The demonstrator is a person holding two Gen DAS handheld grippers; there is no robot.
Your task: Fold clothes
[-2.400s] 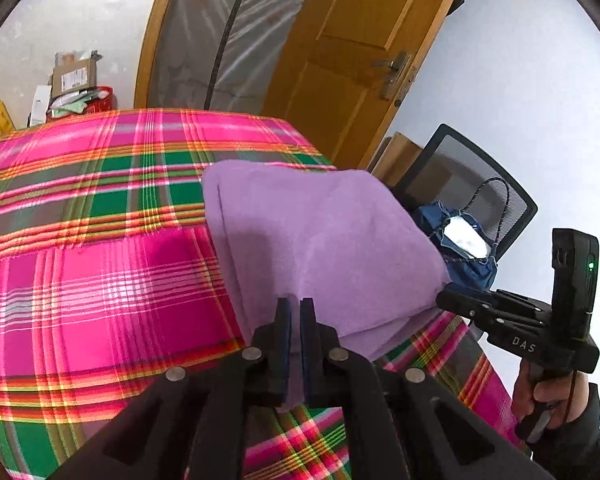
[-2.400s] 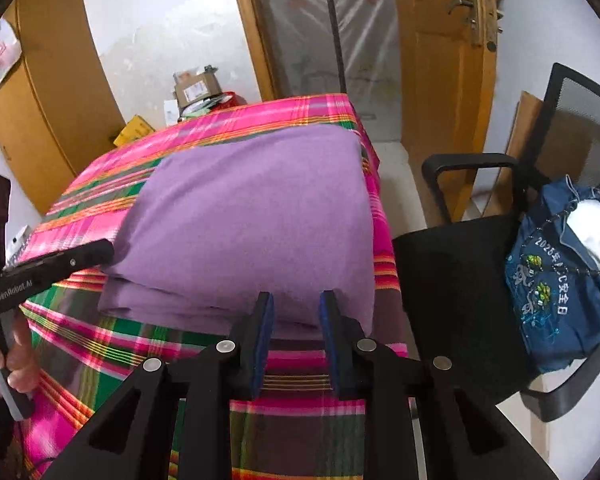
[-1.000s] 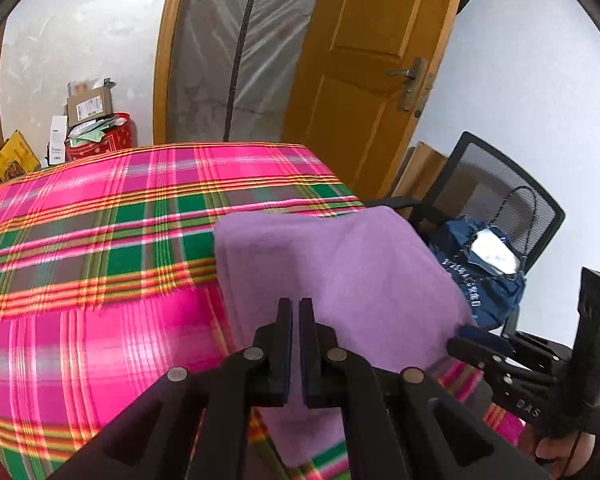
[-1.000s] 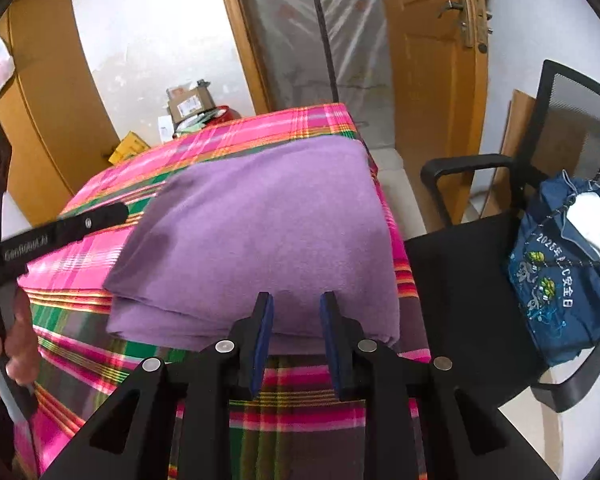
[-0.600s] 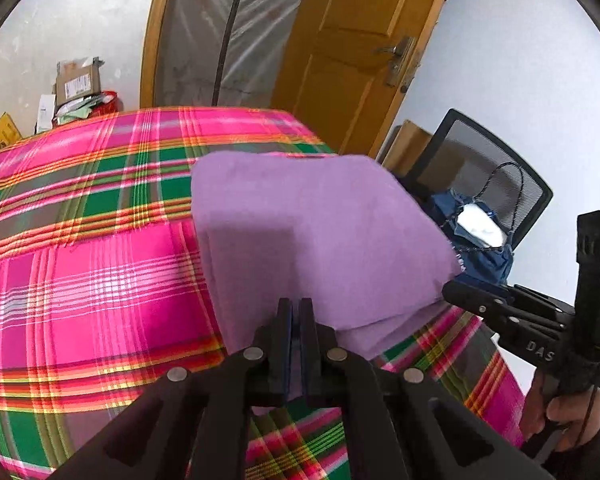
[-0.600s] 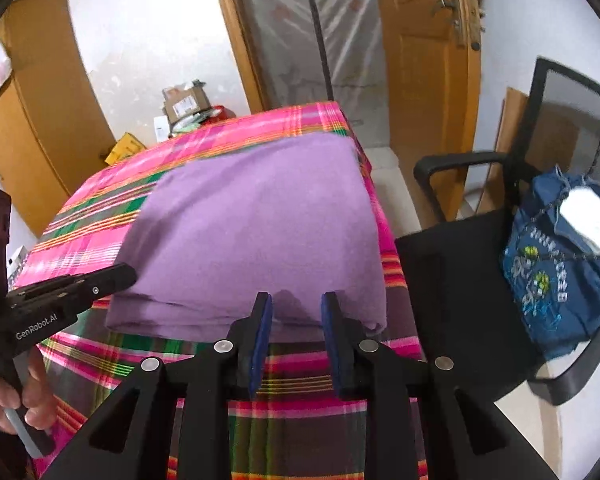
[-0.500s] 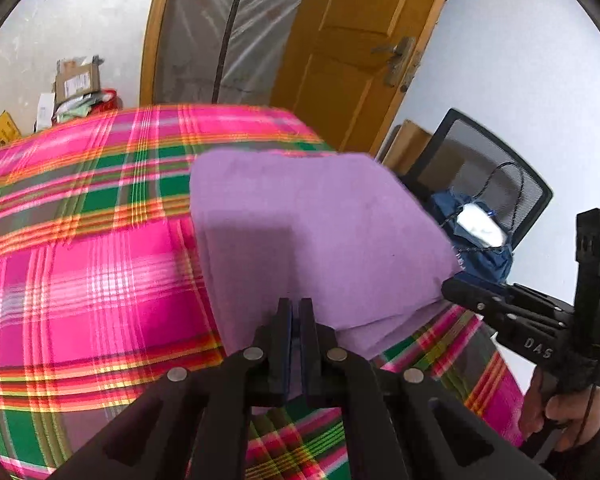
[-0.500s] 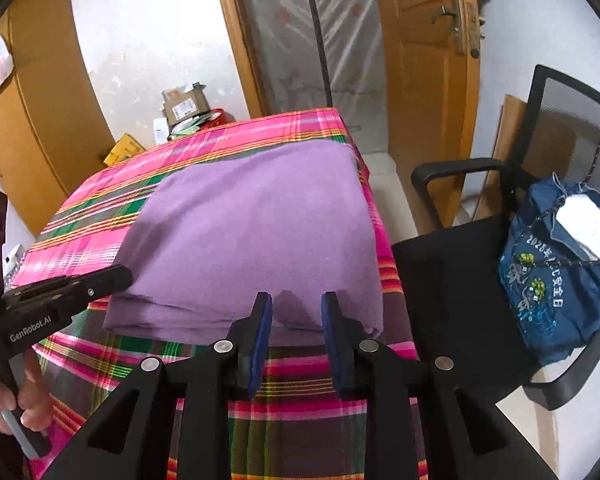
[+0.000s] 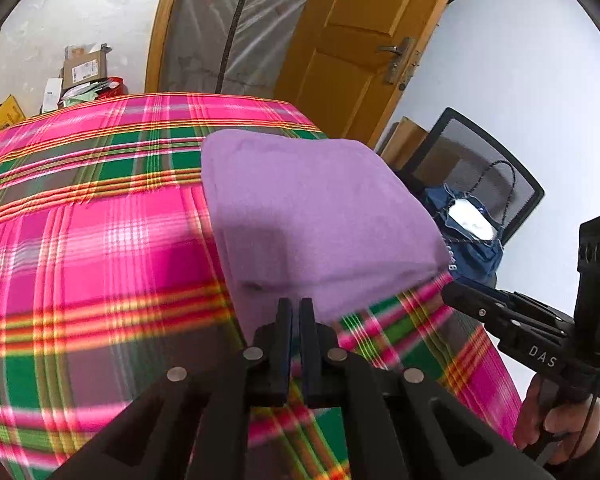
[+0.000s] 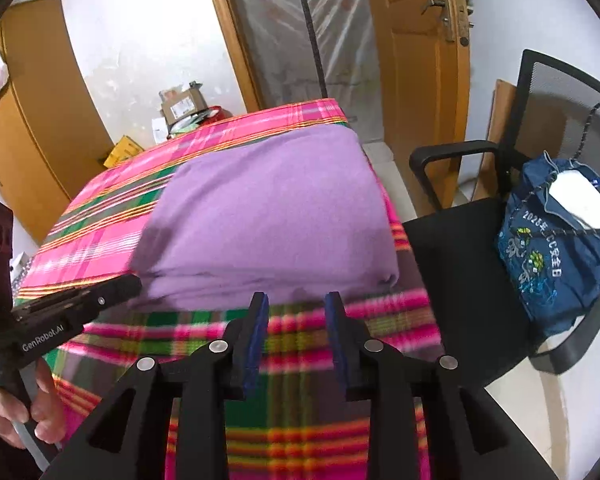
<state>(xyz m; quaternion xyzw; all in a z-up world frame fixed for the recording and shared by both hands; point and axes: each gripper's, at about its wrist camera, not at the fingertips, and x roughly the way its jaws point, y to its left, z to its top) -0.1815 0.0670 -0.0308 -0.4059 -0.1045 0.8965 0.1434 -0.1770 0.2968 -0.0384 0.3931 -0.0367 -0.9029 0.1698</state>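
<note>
A folded purple garment (image 9: pixel 320 216) lies on the pink and green plaid tablecloth (image 9: pixel 100 248), near the table's right edge; it also shows in the right wrist view (image 10: pixel 268 208). My left gripper (image 9: pixel 296 308) is shut, its tips at the garment's near edge, with no cloth seen between them. My right gripper (image 10: pixel 294 304) is open and empty, just short of the garment's near folded edge. Each gripper shows in the other's view: the right gripper (image 9: pixel 452 292) and the left gripper (image 10: pixel 128 284).
A black mesh office chair (image 10: pixel 480 240) stands right of the table with a blue drawstring bag (image 10: pixel 556 236) on its seat. An orange door (image 10: pixel 424 40) and plastic-covered doorway are behind. Boxes (image 10: pixel 180 108) sit beyond the table's far end.
My right gripper has opened and backed off the purple garment's near edge. The left gripper has pulled back slightly too; the garment rests flat on the cloth.
</note>
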